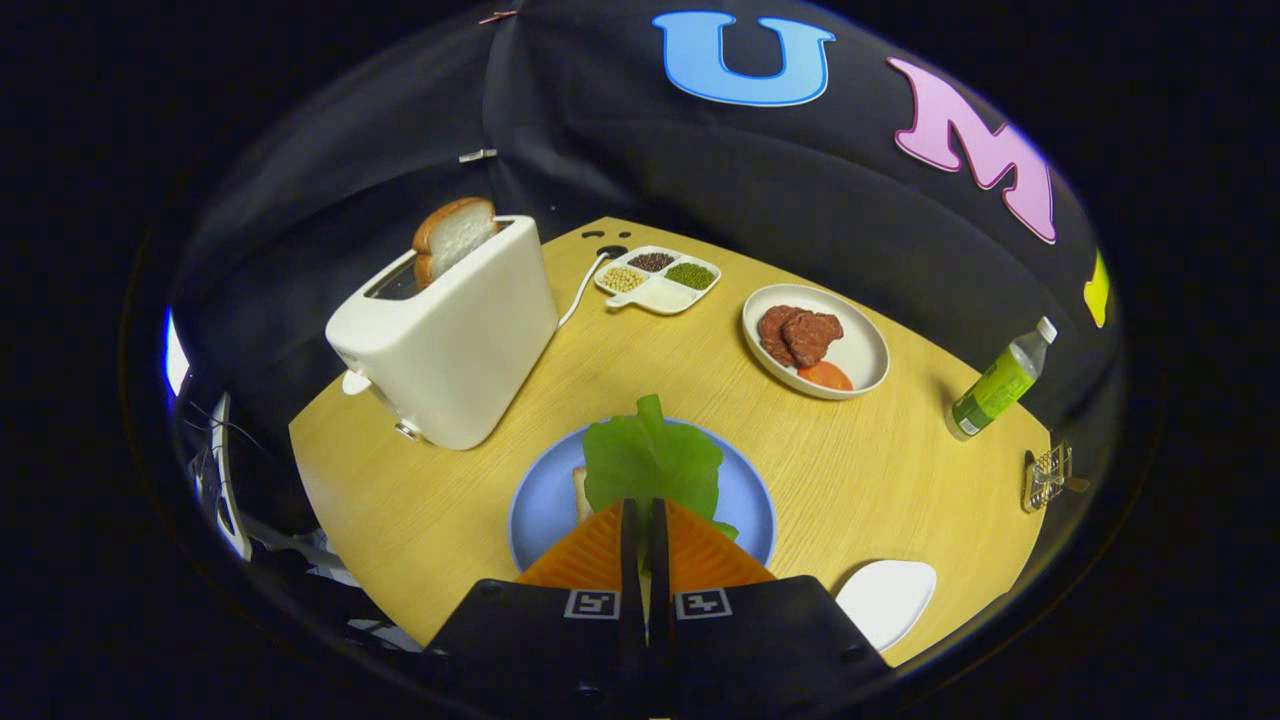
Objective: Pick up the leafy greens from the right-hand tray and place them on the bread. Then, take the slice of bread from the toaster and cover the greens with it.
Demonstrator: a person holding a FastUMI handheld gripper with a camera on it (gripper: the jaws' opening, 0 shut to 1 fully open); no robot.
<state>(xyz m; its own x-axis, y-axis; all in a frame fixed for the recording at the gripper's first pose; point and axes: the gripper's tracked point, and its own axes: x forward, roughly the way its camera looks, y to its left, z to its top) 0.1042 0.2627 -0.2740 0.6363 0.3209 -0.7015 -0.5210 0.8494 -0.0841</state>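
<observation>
Over the blue plate [540,510], the claw [645,515] pinches leafy greens [650,460].

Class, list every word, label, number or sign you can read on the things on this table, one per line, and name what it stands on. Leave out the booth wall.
Green bottle label: too small and blurred to read.
Tool, closed on the leafy greens: two square black-and-white marker patterns, no words.
Toaster, plates, divided dish: no text visible.
</observation>
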